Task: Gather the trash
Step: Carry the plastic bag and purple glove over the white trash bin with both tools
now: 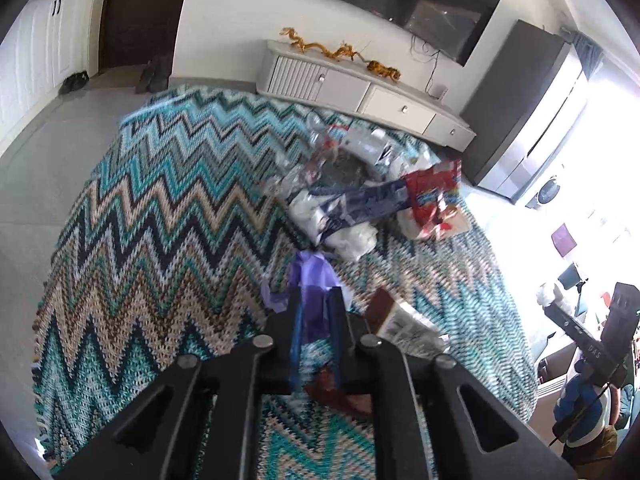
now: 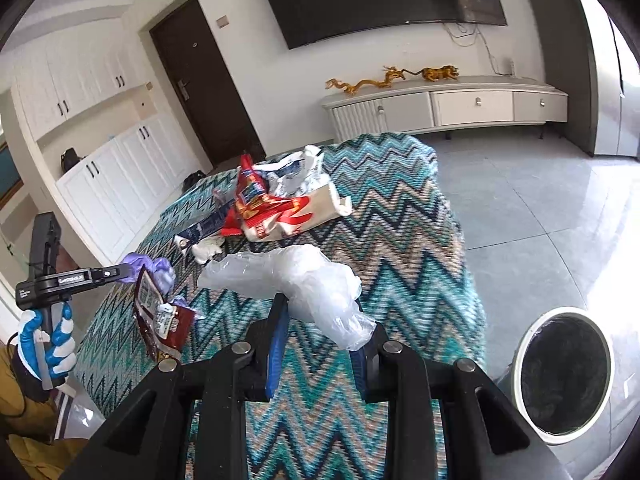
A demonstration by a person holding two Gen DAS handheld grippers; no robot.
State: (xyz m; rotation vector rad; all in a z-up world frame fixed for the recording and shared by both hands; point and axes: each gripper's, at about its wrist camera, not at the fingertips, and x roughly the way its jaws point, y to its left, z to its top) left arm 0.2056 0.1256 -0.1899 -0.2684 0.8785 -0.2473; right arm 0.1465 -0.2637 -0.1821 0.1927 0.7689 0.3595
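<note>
Trash is spread over a table draped in a teal, tan and black zigzag cloth (image 2: 400, 216), and both grippers are working it.

The left gripper (image 1: 316, 304) has its jaws pinched nearly together on a scrap of purple plastic (image 1: 314, 276); from its own camera the purple stuff bunches up between the blue-padded fingers and pokes out past the tips. The right wrist view shows the same thing from the side: the gripper's tips buried in the purple scrap at the near left edge of the table, with a hand in a blue and white glove (image 2: 52, 340) wrapped around the handle. Just beside that scrap lies a dark red snack wrapper (image 2: 160, 316) with a white label, crumpled on the cloth.

The right gripper (image 2: 320, 312) is clamped on a wad of clear, milky plastic film (image 2: 296, 276), jaws partly apart with the film filling the gap and spilling out both sides, held above the cloth.

Further back, toward the middle of the table, sits the main heap: a red and white bag (image 2: 288, 212), a navy and white wrapper (image 1: 360, 204) and some crinkly clear packaging (image 1: 360, 144), all touching or overlapping.

On the floor to the right of the table stands a white bin with a black liner (image 2: 560, 372), well below the film.
</note>
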